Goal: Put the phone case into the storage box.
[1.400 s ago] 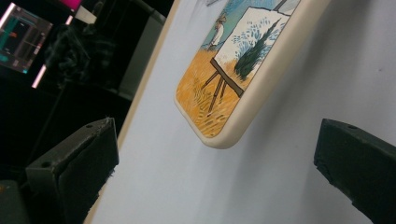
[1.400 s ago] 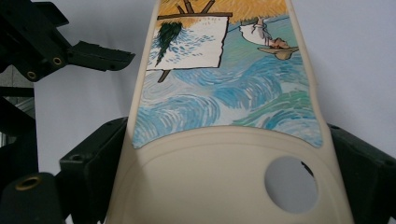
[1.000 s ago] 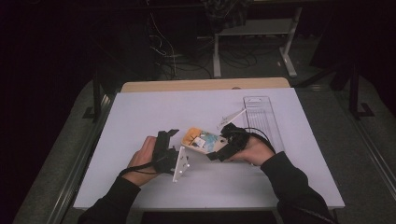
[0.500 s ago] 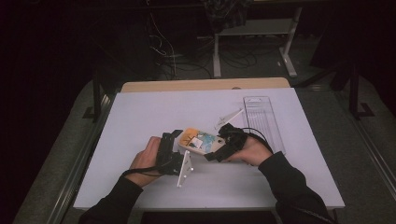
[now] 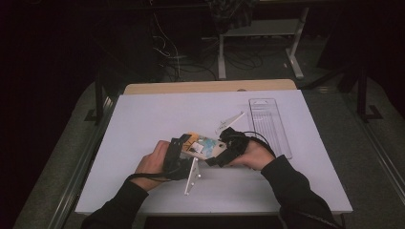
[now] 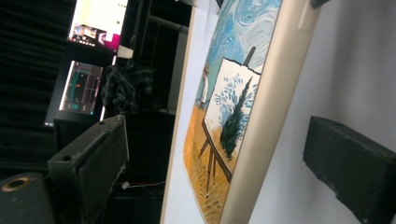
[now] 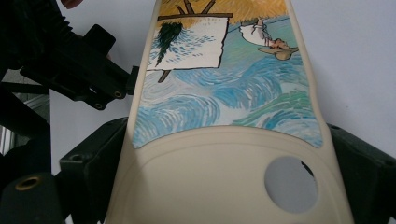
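A cream phone case (image 5: 203, 145) with a painted picture of an easel and blue swirls hangs just above the white table (image 5: 143, 114). My right gripper (image 5: 220, 152) is shut on its end with the camera hole (image 7: 290, 184), one jaw on each long edge (image 7: 226, 128). My left gripper (image 5: 184, 143) reaches in from the other end. Its jaws have just been closing and stand on either side of the case (image 6: 243, 126), with a gap on both sides (image 6: 217, 130). Farther off in the right gripper view is the left gripper (image 7: 93, 70).
A clear ribbed plastic tray (image 5: 270, 126) lies on the table to the right of the hands. Behind the table are a wooden board edge (image 5: 210, 87), cables and a metal stand on the dark floor.
The left gripper has edged to the right, so the case's end now lies between its jaws. The right hand and the case have kept still.
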Motion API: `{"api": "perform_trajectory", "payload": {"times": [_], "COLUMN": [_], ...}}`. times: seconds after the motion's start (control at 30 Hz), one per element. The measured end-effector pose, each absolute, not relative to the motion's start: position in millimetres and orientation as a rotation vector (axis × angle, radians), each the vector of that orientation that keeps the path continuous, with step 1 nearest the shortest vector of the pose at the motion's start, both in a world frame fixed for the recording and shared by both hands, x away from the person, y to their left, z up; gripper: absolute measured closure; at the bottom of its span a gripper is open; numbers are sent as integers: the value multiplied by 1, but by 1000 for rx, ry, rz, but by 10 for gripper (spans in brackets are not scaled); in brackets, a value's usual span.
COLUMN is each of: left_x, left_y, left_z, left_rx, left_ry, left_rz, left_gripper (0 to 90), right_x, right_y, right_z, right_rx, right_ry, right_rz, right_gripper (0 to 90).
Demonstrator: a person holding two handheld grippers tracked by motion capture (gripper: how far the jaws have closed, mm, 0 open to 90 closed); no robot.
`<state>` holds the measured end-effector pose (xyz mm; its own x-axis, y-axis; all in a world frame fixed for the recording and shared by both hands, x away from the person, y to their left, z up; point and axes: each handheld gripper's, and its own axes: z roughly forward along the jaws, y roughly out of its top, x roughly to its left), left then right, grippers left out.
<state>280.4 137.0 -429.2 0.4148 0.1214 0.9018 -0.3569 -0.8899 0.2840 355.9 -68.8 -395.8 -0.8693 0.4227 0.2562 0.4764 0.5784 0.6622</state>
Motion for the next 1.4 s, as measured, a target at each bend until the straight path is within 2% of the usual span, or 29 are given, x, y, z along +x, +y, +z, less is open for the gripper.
{"api": "perform_trajectory", "payload": {"times": [0.07, 0.2, 0.43, 0.67, 0.8, 1.4], "left_x": [280, 280, 278, 275, 274, 273], "left_y": [137, 137, 137, 134, 134, 132], "left_z": [-430, -430, -431, -431, -431, -431], "left_rx": [2238, 2230, 2214, 2192, 2183, 2208], "left_ry": [-215, -247, -303, -340, -358, -447], "left_rz": [1493, 1527, 1571, 1607, 1613, 1634], "left_gripper": [139, 178, 330, 349, 429, 619], "right_x": [356, 356, 357, 360, 358, 359], "right_y": [-69, -69, -68, -69, -68, -69], "right_z": [-395, -394, -394, -394, -393, -394], "right_rx": [-776, -771, -764, -736, -770, -775], "right_ry": [-2726, -2724, -2728, -2759, -2718, -2712], "right_rz": [-1185, -1192, -1194, -1198, -1197, -1199], "right_gripper": [91, 91, 91, 92, 91, 93]}}
